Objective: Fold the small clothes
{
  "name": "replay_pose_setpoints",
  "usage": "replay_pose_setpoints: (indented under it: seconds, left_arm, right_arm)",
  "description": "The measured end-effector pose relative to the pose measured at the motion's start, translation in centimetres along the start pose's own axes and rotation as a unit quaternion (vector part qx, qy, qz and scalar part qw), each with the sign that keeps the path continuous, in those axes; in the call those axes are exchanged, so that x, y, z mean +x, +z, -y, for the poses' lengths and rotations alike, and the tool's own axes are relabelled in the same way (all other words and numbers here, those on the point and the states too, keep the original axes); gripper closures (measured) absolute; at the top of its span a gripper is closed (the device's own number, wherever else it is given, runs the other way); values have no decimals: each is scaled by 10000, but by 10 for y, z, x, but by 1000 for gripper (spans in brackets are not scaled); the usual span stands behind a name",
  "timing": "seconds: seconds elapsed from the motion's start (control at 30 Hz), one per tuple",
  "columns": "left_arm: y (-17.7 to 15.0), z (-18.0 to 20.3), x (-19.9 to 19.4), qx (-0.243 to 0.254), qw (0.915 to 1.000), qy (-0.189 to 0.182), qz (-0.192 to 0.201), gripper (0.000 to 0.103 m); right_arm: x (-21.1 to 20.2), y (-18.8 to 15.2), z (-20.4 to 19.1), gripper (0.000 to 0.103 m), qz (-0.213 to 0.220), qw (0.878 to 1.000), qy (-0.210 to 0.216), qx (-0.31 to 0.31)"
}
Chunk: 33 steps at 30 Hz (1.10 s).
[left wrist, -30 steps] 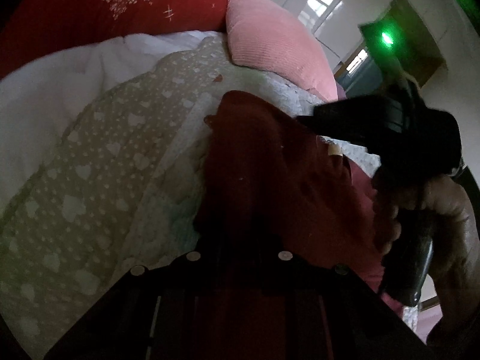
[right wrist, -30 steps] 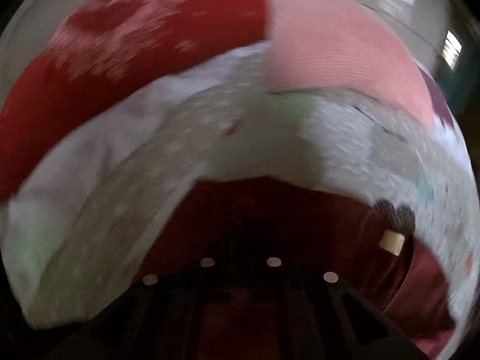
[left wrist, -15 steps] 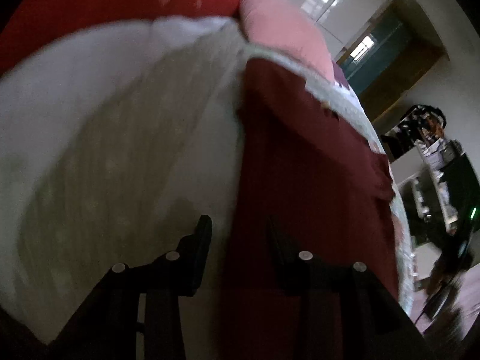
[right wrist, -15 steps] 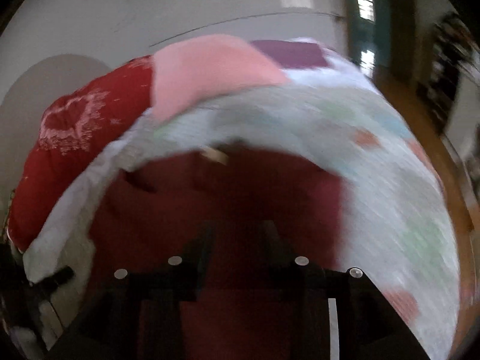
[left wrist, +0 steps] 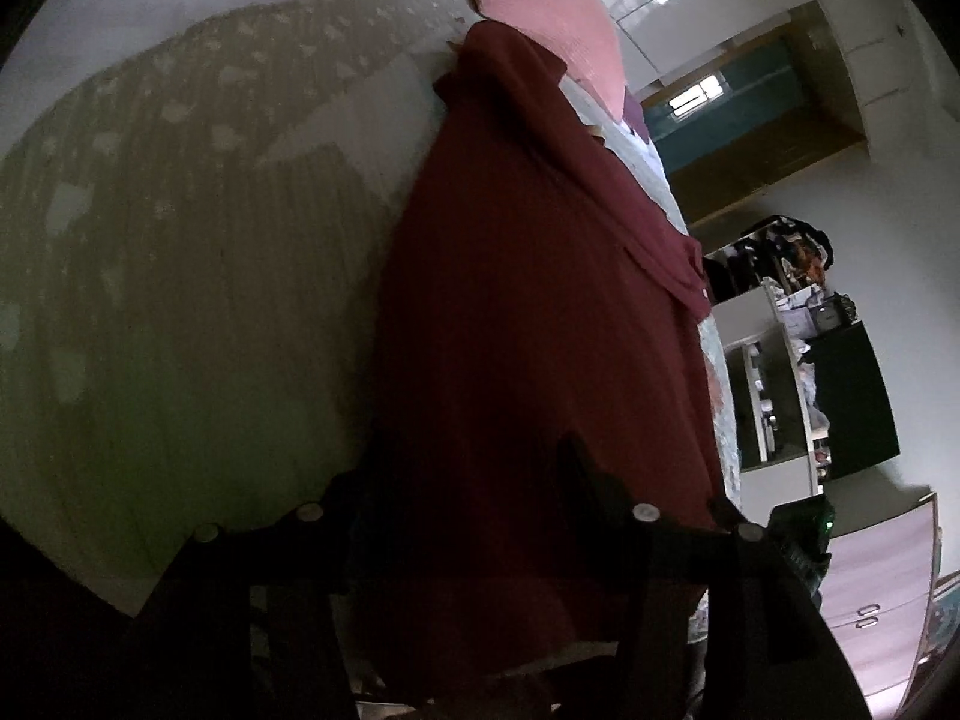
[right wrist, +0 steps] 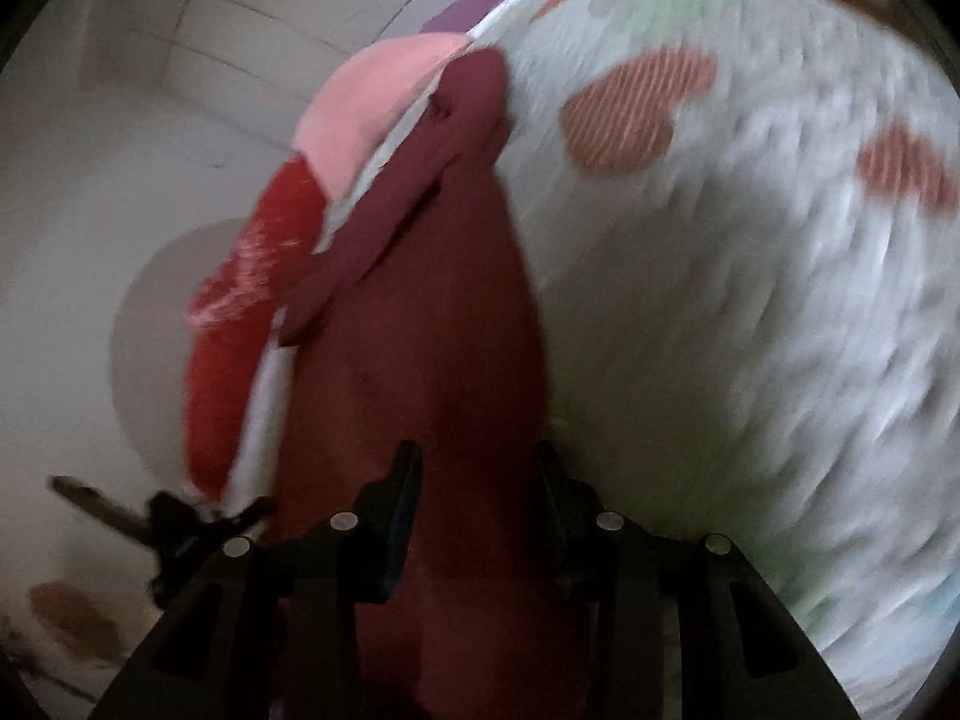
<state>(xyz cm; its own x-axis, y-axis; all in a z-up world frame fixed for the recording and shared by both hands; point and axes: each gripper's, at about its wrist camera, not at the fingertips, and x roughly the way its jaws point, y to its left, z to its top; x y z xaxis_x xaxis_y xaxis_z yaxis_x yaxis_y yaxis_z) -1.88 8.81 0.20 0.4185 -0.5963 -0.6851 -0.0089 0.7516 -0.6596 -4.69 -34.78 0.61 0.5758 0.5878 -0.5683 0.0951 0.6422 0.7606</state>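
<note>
Left gripper (left wrist: 465, 480): jaws spread apart, the maroon garment (left wrist: 528, 312) lying between and beneath them; no grip can be confirmed. Right gripper (right wrist: 474, 480): jaws likewise parted over the same cloth. The garment stretches ahead of both tools across the patterned bedspread (right wrist: 750, 300), apparently laid flat for folding. Beyond its far end sits a pink pillow (left wrist: 552, 18).

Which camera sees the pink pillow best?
The left wrist view. There the pink pillow looks sharp at the head of the bed, past the dark red garment. The right wrist view is blurred by motion, so the pillow is only a soft pink patch beside the garment.
</note>
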Motion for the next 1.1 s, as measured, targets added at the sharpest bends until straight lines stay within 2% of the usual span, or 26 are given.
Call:
replay_pose_setpoints:
  seconds: [0.1,0.23,0.37,0.4,0.43,0.5,0.53,0.57,0.6,0.73,0.9,1.1]
  left_arm:
    - [-8,3,0,39,9999,-15,118,48]
    - [-18,6,-2,-14,9996,-85,282,40]
    - [-29,18,1,304,9985,257,381,43]
    - [-30,20,2,346,9978,422,384,64]
    - [-28,20,4,374,9971,609,274,95]
    - [-23,9,-2,175,9983,524,158,94]
    - [-22,6,-5,101,9984,529,166,94]
    - [-20,6,-10,100,9983,545,188,94]
    - [-19,6,-14,120,9983,538,209,94]
    - [-23,16,-37,324,9983,375,317,94]
    - [-46,23,-52,468,9982,237,276,95]
    - [-80,13,-73,456,9986,86,234,95]
  right_arm:
    - [5,-14,-7,62,-138,9996,226,-99]
    - [6,-34,-13,62,-173,9993,230,-256]
    - [6,-51,-12,62,-173,9992,295,-193]
    - [6,-55,-11,62,-165,9993,296,-175]
    - [5,-58,-11,62,-139,9994,283,-165]
    - [4,-60,-12,62,-106,9995,232,-191]
    - [4,-63,-14,68,-86,9996,159,-237]
    - [3,-65,-15,74,-87,9995,34,-293]
    - [5,-65,-17,91,-141,9990,-166,-383]
    - [1,-63,-26,92,-167,9979,-307,-547]
    - [-18,-70,-32,93,-213,9977,-145,-634]
    - [-38,-115,-31,93,-656,9955,-59,-677]
